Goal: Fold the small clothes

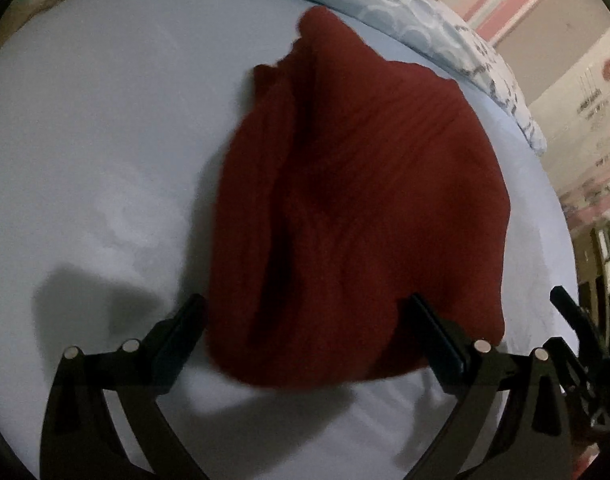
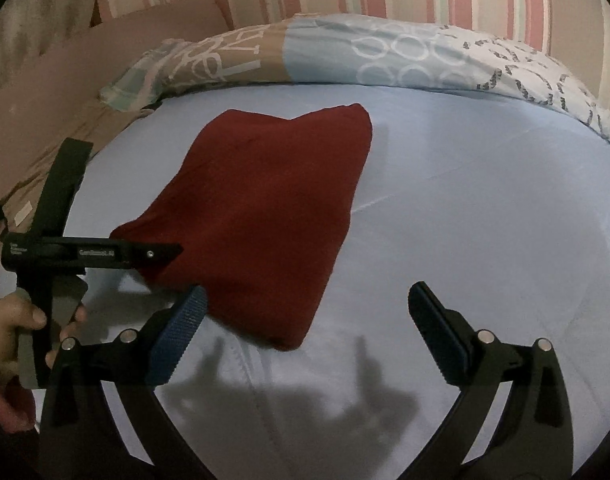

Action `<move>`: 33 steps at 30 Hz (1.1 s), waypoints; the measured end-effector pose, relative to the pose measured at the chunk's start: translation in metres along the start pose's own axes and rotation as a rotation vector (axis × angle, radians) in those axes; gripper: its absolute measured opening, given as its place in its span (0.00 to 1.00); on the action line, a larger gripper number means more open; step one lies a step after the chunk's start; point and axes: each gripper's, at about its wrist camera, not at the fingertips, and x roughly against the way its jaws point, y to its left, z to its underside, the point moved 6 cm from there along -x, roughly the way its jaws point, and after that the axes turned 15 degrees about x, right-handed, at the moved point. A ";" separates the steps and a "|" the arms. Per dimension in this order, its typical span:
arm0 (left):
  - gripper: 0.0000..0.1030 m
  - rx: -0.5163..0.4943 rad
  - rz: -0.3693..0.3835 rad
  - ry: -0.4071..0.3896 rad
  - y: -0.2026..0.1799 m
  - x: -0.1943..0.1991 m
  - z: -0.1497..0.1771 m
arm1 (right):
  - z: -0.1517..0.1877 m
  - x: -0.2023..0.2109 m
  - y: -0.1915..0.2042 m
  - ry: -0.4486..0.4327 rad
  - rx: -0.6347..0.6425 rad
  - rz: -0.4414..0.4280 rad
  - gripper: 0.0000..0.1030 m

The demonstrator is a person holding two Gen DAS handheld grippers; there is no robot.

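I find both grippers, left [image 1: 305, 320] and right [image 2: 305, 308], spread wide, holding nothing. The garment [image 1: 357, 200] ahead looks soft, probably light; I'd pinch its near corner.

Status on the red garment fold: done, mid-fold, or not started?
Looks mostly done: the dark red knit garment lies on the light blue bedsheet as a compact folded shape, layered edges visible in the left wrist view. Nothing is in hand: the right gripper is open over bare sheet, and the left gripper is open, straddling the garment's near edge without pinching. Left: perhaps a final fold or straightening; no other clothes in view.
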 end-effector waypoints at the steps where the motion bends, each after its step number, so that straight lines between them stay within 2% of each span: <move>1: 0.97 -0.017 -0.012 0.000 -0.004 -0.003 -0.002 | 0.000 -0.001 -0.001 -0.001 -0.008 0.001 0.97; 13: 0.97 -0.094 -0.046 -0.007 -0.021 -0.028 -0.017 | 0.014 -0.013 -0.028 0.037 -0.069 0.026 0.97; 14: 0.96 -0.105 -0.045 -0.012 -0.021 -0.027 -0.017 | 0.015 -0.015 -0.031 0.038 -0.081 0.026 0.97; 15: 0.89 -0.123 -0.043 -0.018 -0.021 -0.027 -0.016 | 0.016 -0.016 -0.033 0.040 -0.088 0.026 0.97; 16: 0.86 -0.139 -0.045 -0.023 -0.022 -0.027 -0.014 | 0.017 -0.019 -0.036 0.045 -0.101 0.023 0.97; 20: 0.55 -0.154 -0.029 -0.038 -0.022 -0.022 -0.013 | 0.016 -0.027 -0.042 0.047 -0.122 0.024 0.97; 21: 0.52 -0.158 -0.034 -0.044 -0.021 -0.021 -0.013 | 0.014 -0.029 -0.045 0.047 -0.124 0.027 0.97; 27: 0.52 -0.202 -0.086 -0.065 -0.027 -0.023 -0.010 | -0.013 -0.044 -0.054 0.043 -0.150 0.039 0.97; 33: 0.52 -0.230 -0.113 -0.077 -0.032 -0.027 -0.011 | -0.047 -0.080 -0.045 0.064 -0.110 0.050 0.97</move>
